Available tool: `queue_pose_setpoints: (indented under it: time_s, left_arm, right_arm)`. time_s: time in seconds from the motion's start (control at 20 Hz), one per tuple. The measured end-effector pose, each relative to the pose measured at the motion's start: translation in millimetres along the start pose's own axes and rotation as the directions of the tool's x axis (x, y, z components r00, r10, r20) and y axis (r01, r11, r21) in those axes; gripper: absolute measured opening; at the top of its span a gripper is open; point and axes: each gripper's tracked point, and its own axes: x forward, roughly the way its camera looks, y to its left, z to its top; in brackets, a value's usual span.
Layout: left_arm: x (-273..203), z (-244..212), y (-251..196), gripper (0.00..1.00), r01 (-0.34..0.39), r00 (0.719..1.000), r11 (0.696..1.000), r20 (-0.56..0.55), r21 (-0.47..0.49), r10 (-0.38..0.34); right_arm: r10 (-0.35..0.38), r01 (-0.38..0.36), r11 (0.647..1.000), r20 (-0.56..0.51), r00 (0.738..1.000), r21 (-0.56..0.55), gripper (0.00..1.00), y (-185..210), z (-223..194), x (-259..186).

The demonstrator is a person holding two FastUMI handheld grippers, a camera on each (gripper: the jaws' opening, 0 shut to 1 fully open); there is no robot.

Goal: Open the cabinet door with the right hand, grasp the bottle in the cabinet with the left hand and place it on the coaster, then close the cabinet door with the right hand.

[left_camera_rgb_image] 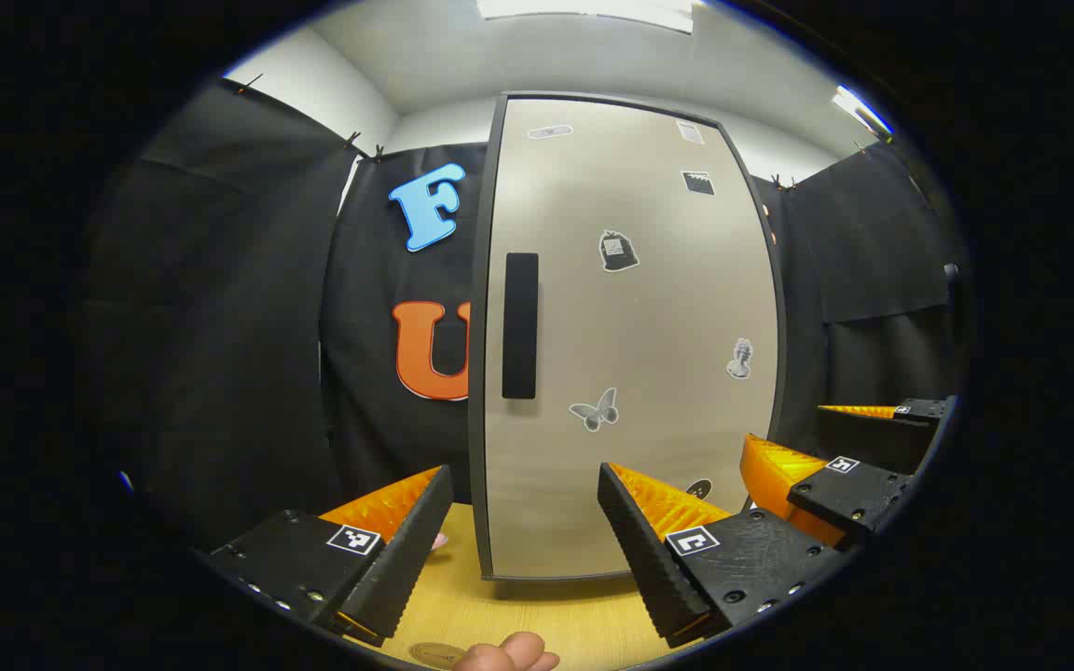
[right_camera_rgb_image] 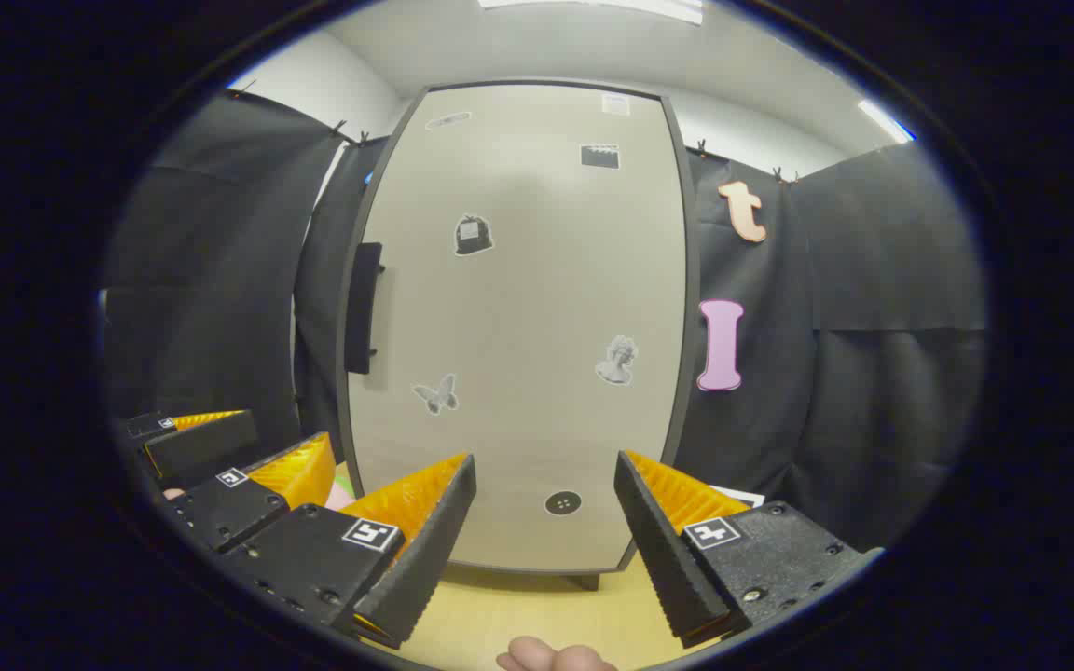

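In the left gripper view, a fingertip (left_camera_rgb_image: 506, 655) pokes in at the very bottom edge, just above it the left gripper (left_camera_rgb_image: 523, 527) with its two ridged fingers spread wide apart and nothing between them. They hover over a pale wooden tabletop (left_camera_rgb_image: 537, 620), where the rim of a round brown coaster (left_camera_rgb_image: 434, 653) peeks in at the lower edge. Straight ahead stands the tall beige cabinet door (left_camera_rgb_image: 630, 345), closed within its dark frame and set upright on the tabletop. A long black vertical bar handle (left_camera_rgb_image: 519, 325) sits near its left edge, and small grey stickers dot the panel, among them a butterfly (left_camera_rgb_image: 595, 410) and a sculpted bust (left_camera_rgb_image: 739, 359). The right gripper (left_camera_rgb_image: 859, 447) shows at the right edge, its fingers parted, near the door's lower right corner.

In the right gripper view, another fingertip (right_camera_rgb_image: 551, 656) intrudes at the bottom, with the right gripper (right_camera_rgb_image: 544, 513) released, fingers wide and empty, pointing at the lower middle of the same closed cabinet door (right_camera_rgb_image: 518, 317). The black handle (right_camera_rgb_image: 364, 308) stands out from the door's left edge, seen from the side. A dark round sticker (right_camera_rgb_image: 563, 503) sits low on the panel between the fingers. The left gripper (right_camera_rgb_image: 248, 447) shows at lower left, fingers apart, near the door's bottom left corner over the tabletop (right_camera_rgb_image: 537, 615).
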Motion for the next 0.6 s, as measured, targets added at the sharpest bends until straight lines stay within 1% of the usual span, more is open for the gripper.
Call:
queue_pose_setpoints:
  time_s: [0.2,0.4,0.6]
  left_arm:
    - [-6,4,1,0.95,0.013,1.000,1.000,0.018,-0.007,-0.013]
    - [-7,1,9,0.95,-0.002,1.000,0.999,0.001,-0.037,0.002]
    - [-14,2,14,0.95,0.000,1.000,0.999,0.004,-0.051,0.001]
  right_arm:
    - [-0.003,0.003,1.000,-0.012,1.000,-0.005,0.97,-2,-5,-1]
    - [-0.015,0.015,1.000,-0.026,1.000,0.027,0.97,-8,-6,4]
    - [0.006,-0.004,0.999,-0.036,0.999,0.039,0.97,-5,-6,9]
